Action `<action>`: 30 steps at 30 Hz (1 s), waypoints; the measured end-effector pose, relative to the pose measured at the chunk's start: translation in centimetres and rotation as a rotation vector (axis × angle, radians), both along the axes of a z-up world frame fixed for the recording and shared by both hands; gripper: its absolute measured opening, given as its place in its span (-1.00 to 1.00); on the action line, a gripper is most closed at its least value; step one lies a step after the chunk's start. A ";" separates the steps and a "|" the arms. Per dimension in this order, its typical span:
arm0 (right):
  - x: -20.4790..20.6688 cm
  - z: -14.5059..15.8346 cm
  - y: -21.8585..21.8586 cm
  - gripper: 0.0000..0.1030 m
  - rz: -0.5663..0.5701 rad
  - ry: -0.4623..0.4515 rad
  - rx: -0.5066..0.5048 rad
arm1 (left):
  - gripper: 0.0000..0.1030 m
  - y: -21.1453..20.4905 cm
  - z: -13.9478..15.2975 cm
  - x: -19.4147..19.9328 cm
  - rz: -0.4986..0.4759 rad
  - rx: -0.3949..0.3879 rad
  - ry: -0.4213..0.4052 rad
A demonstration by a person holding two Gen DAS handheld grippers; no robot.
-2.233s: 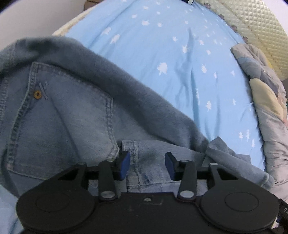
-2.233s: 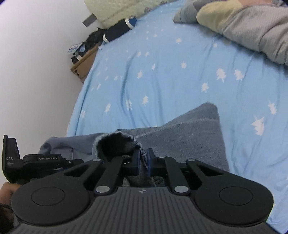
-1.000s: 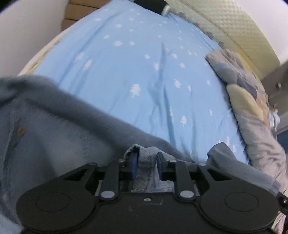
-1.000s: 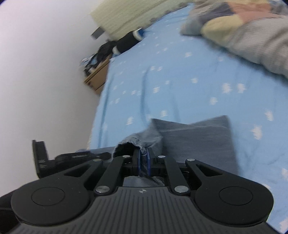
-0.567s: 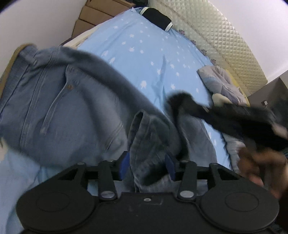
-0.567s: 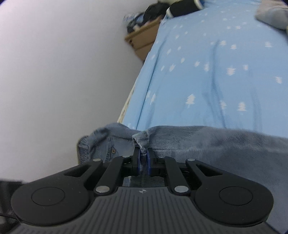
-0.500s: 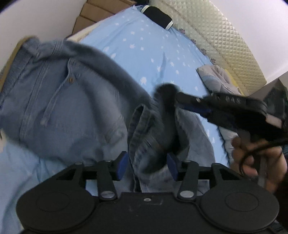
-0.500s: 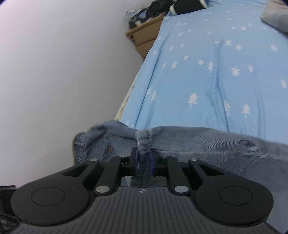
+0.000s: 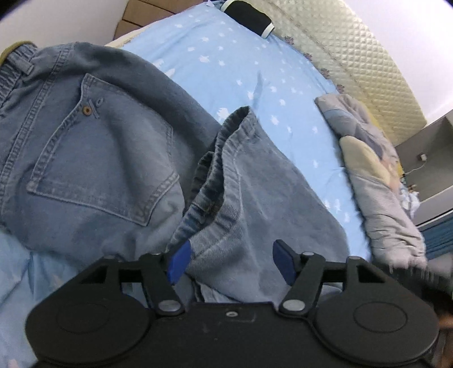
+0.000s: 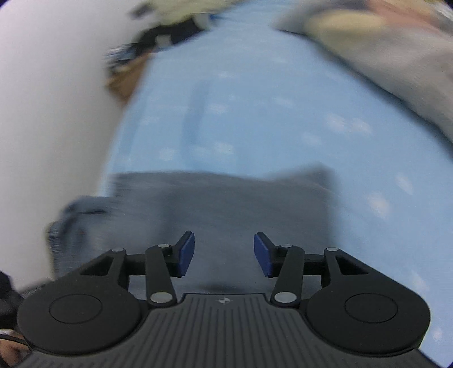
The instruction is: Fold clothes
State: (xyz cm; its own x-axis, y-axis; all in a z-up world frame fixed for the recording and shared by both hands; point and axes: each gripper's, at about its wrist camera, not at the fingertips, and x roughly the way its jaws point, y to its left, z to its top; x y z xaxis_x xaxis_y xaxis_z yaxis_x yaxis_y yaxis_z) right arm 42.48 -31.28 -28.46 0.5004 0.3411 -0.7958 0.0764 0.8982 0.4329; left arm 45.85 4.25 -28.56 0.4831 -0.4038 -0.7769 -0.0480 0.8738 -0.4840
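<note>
A pair of light blue jeans (image 9: 99, 158) lies on the bed, back pocket up, with the leg ends (image 9: 249, 192) folded over onto the seat, hems bunched in the middle. My left gripper (image 9: 230, 261) is open just above the folded leg fabric, holding nothing. In the blurred right wrist view the jeans (image 10: 240, 203) lie as a flat grey-blue rectangle on the sheet. My right gripper (image 10: 223, 253) is open and empty above them.
The bed has a light blue sheet (image 9: 226, 62) with white tree prints. A grey and yellow quilt (image 9: 373, 175) lies along the right side. A black bundle (image 9: 249, 17) sits by the quilted headboard (image 9: 354, 56). Cardboard boxes (image 9: 136, 17) stand by the wall.
Both grippers held the leg ends, carried them over the seat of the jeans, then opened and let go. The right gripper is now swinging back, blurring its view.
</note>
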 end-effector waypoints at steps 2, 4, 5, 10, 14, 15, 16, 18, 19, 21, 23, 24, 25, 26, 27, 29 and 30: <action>-1.8 -1.6 -2.4 0.00 -0.072 0.038 -0.029 | -0.02 -0.5 -0.3 0.6 -0.002 0.037 -0.007; -2.9 -3.0 -4.0 0.02 -0.124 0.067 -0.028 | -0.04 -0.9 -0.4 0.9 -0.007 0.070 -0.015; -3.1 -3.5 -4.4 0.04 -0.137 0.069 -0.010 | -0.04 -1.1 -0.4 1.0 -0.015 0.076 -0.017; -3.5 -5.3 -5.6 0.39 -0.177 0.066 0.088 | 0.04 -1.0 -0.5 1.2 -0.060 0.093 -0.024; -1.5 -6.0 -4.8 0.46 -0.143 0.055 0.116 | 0.08 -0.6 -1.2 1.6 -0.073 0.077 0.018; -0.7 -6.2 -4.6 0.47 -0.134 0.059 0.121 | 0.04 -0.9 -1.3 1.6 -0.098 0.087 0.027; -0.2 -6.5 -4.4 0.47 -0.123 0.065 0.126 | 0.04 -1.2 -1.4 1.6 -0.121 0.097 0.034; 0.6 -6.9 -4.1 0.48 -0.099 0.077 0.133 | -0.44 -1.7 -1.7 1.8 -0.160 0.083 0.069; 1.0 -7.2 -3.9 0.48 -0.086 0.083 0.134 | -0.64 -2.0 -1.9 1.9 -0.180 0.068 0.094; 1.7 -7.7 -3.6 0.48 -0.063 0.092 0.126 | -0.91 -2.7 -1.6 1.9 -0.209 0.088 0.117; 2.2 -8.0 -3.5 0.48 -0.054 0.097 0.123 | -0.92 -3.0 -0.2 1.6 -0.208 0.088 0.099; 2.3 -8.1 -3.5 0.48 -0.054 0.100 0.126 | -0.92 -3.1 0.7 1.4 -0.201 0.082 0.093; 2.3 -8.1 -3.5 0.48 -0.056 0.102 0.129 | -0.92 -2.9 1.5 1.2 -0.185 0.075 0.093; 2.3 -8.1 -3.6 0.48 -0.058 0.104 0.132 | -0.92 -2.5 2.2 1.0 -0.163 0.067 0.097; 2.4 -8.2 -3.6 0.48 -0.059 0.105 0.135 | -0.92 -2.1 2.5 0.8 -0.134 0.060 0.109; 2.3 -8.4 -3.8 0.47 -0.060 0.105 0.139 | -0.92 -1.4 2.1 0.5 -0.092 0.063 0.155; 2.2 -8.5 -3.8 0.47 -0.062 0.107 0.141 | -0.91 -1.3 1.5 0.5 -0.087 0.085 0.173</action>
